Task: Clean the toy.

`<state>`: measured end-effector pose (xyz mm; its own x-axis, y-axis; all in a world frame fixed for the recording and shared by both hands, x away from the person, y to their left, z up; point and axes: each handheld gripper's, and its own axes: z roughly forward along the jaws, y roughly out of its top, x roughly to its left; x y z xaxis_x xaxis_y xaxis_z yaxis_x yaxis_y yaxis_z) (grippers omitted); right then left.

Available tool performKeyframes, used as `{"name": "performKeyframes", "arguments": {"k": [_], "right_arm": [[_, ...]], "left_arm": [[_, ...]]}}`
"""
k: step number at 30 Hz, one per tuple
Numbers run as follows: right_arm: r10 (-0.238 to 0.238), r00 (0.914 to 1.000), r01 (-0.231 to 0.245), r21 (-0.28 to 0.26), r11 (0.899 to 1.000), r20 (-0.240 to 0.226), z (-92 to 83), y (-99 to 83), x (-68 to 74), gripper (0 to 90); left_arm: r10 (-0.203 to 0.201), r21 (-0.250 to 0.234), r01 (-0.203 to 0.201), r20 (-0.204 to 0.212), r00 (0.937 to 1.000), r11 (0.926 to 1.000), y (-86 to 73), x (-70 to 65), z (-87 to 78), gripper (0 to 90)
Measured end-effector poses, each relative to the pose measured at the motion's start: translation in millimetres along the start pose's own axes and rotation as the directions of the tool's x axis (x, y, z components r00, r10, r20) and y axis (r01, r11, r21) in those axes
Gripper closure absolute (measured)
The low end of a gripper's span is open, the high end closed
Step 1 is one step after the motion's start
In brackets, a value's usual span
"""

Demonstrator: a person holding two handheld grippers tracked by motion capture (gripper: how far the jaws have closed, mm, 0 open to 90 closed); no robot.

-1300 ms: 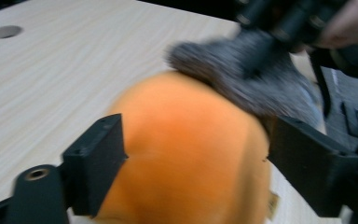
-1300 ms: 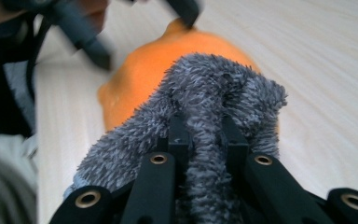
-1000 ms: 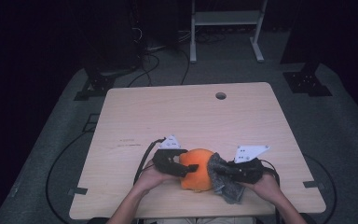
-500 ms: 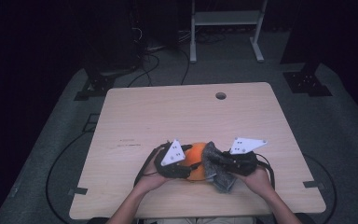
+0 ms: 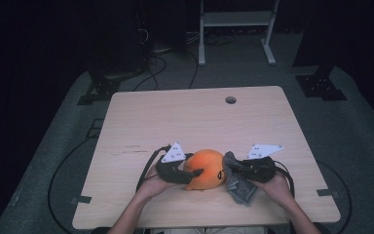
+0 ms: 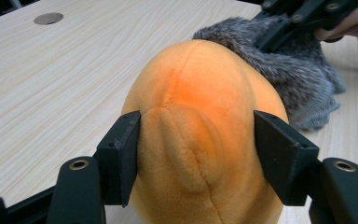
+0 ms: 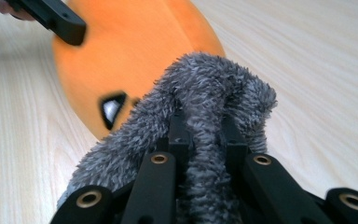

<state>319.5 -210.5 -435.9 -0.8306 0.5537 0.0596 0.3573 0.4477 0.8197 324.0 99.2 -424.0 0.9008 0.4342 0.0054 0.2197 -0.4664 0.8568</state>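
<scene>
Orange plush (image 5: 205,169) sits on the surface (image 5: 195,122) near its front edge, between the two tools. Left tool (image 6: 196,156) has just been closing, its jaws pressing the plush's flanks. Right tool (image 7: 200,140), clamped on grey fuzzy cloth (image 7: 205,93), lies just right of the plush, cloth touching it.

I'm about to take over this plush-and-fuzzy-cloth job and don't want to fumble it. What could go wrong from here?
1. The left claw straddles the rounded orange plush; its jaws have just been closing on it, and the soft, curved sides might squirt out.
2. The right claw pinches just a fold of the grey fuzzy cloth, so a tug may pull it free.
3. The cloth lies near the table's front edge and could slide off.
</scene>
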Motion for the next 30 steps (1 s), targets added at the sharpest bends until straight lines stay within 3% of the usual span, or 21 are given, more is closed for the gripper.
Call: {"name": "performKeyframes", "arguments": {"k": [4,8,11,12,13,15,16,18,19,20,21,22,23,24,25,26,27,29,30], "right_arm": [[-0.007,0.9995,0.003,-0.104,0.995,-0.031,-9.1,14.1,3.9,79.1],[-0.020,0.9990,0.016,-0.098,0.995,-0.040,-4.6,18.7,8.5,79.1],[-0.035,0.9988,0.033,-0.068,0.997,-0.035,0.7,14.4,13.1,79.0],[-0.052,0.9984,0.051,-0.065,0.997,-0.023,0.2,15.2,15.3,79.0],[-0.070,0.9975,0.069,-0.062,0.996,-0.013,-0.1,15.8,17.5,79.0],[-0.085,0.9962,0.084,-0.067,0.994,-0.018,-0.6,17.0,20.7,79.1],[-0.089,0.9959,0.087,-0.067,0.994,-0.019,-0.8,18.0,21.8,79.1],[-0.097,0.9952,0.096,-0.064,0.993,-0.013,-0.7,18.8,22.8,79.1],[-0.106,0.9944,0.106,-0.057,0.993,0.001,-1.5,19.7,22.9,79.1],[-0.106,0.9944,0.106,-0.057,0.993,0.001,-1.5,19.7,22.9,79.1],[-0.099,0.9950,0.100,-0.066,0.993,0.010,-6.1,20.8,21.0,79.0],[-0.098,0.9950,0.099,-0.078,0.992,0.019,-9.6,22.2,20.6,79.1],[-0.096,0.9950,0.098,-0.098,0.990,0.026,-13.6,23.6,20.8,79.1],[-0.096,0.9950,0.098,-0.098,0.990,0.026,-13.6,23.6,20.8,79.1],[-0.086,0.9959,0.089,-0.148,0.985,0.027,-20.4,27.0,21.3,79.1],[-0.083,0.9961,0.087,-0.158,0.984,0.028,-22.2,28.6,21.3,79.1],[-0.083,0.9961,0.087,-0.158,0.984,0.028,-22.2,28.6,21.3,79.1],[-0.082,0.9965,0.084,-0.133,0.988,0.019,-17.8,27.4,18.9,79.1],[-0.082,0.9965,0.084,-0.133,0.988,0.019,-17.8,27.4,18.9,79.1]], "left_arm": [[0.050,0.023,-0.051,0.020,0.9985,0.9984,0.4,-3.5,-1.7,39.5],[0.051,0.035,-0.052,0.037,0.9980,0.9980,-0.6,-2.2,-3.6,39.5],[-0.004,0.050,0.001,0.072,0.9974,0.9988,6.1,0.5,-4.9,27.0],[-0.004,0.050,0.001,0.072,0.9974,0.9988,6.1,0.5,-4.9,20.1],[-0.039,0.050,0.035,0.067,0.9970,0.9981,11.7,0.6,-3.1,16.8],[-0.033,0.080,0.029,0.043,0.9985,0.9963,12.8,-1.4,2.8,13.3],[-0.028,0.085,0.026,0.031,0.9991,0.9961,12.0,-2.6,5.6,14.3],[-0.024,0.072,0.023,0.020,0.9995,0.9972,11.1,-3.7,6.3,27.2],[0.022,0.042,-0.021,-0.015,0.9997,0.9989,11.8,-5.9,4.0,34.8],[0.022,0.042,-0.021,-0.015,0.9997,0.9989,11.8,-5.9,4.0,39.8],[0.072,-0.024,-0.074,-0.045,0.9964,0.9970,13.5,-11.2,1.0,42.4],[0.106,-0.048,-0.109,-0.077,0.9915,0.9929,15.0,-14.7,0.4,44.1],[0.106,-0.048,-0.109,-0.077,0.9915,0.9929,15.0,-14.7,0.4,44.6],[0.140,-0.068,-0.148,-0.109,0.9842,0.9867,16.9,-18.4,0.4,44.6],[0.172,-0.098,-0.185,-0.128,0.9766,0.9777,17.9,-21.1,0.6,44.2],[0.186,-0.113,-0.201,-0.126,0.9745,0.9731,18.5,-21.6,1.8,43.5],[0.186,-0.113,-0.201,-0.126,0.9745,0.9731,18.5,-21.6,1.8,42.6],[0.179,-0.073,-0.186,-0.088,0.9799,0.9799,10.9,-16.5,6.2,41.3],[0.179,-0.073,-0.186,-0.088,0.9799,0.9799,10.9,-16.5,6.2,39.6]]}}
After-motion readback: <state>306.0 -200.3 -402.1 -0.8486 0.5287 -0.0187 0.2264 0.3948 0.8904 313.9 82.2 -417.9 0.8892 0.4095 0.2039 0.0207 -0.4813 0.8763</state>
